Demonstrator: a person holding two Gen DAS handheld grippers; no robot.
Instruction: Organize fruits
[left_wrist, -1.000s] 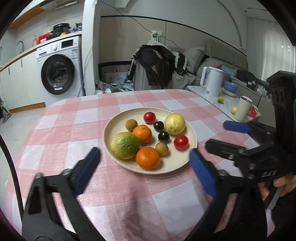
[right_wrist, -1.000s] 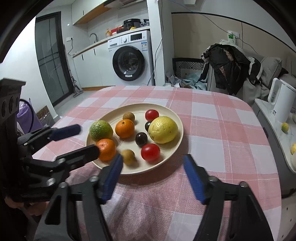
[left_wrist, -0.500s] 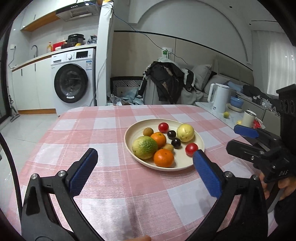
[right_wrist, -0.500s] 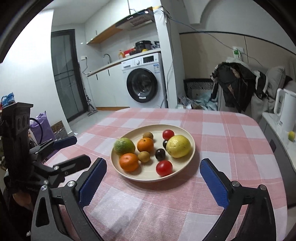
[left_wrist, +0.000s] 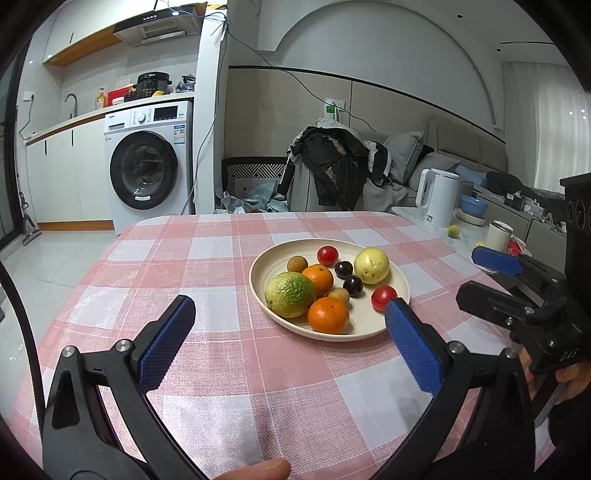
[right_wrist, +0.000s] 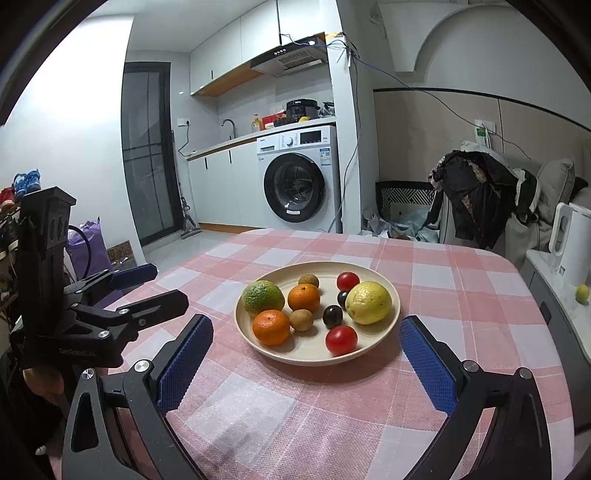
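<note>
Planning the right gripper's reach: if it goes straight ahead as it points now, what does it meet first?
Probably the plate's near rim, then the red tomato just behind it. The right gripper is open and seems above the cloth; its height is unclear.

Fruit sitting together on a cream plate (right_wrist: 384, 332)

A green citrus (right_wrist: 263, 297), two oranges (right_wrist: 271, 326), a yellow lemon (right_wrist: 368, 302), two red tomatoes (right_wrist: 341, 339), two dark plums (right_wrist: 332, 315) and two small brown fruits (right_wrist: 301, 319) are lying on the plate, which is resting mid-bench (right_wrist: 295, 424).
</note>
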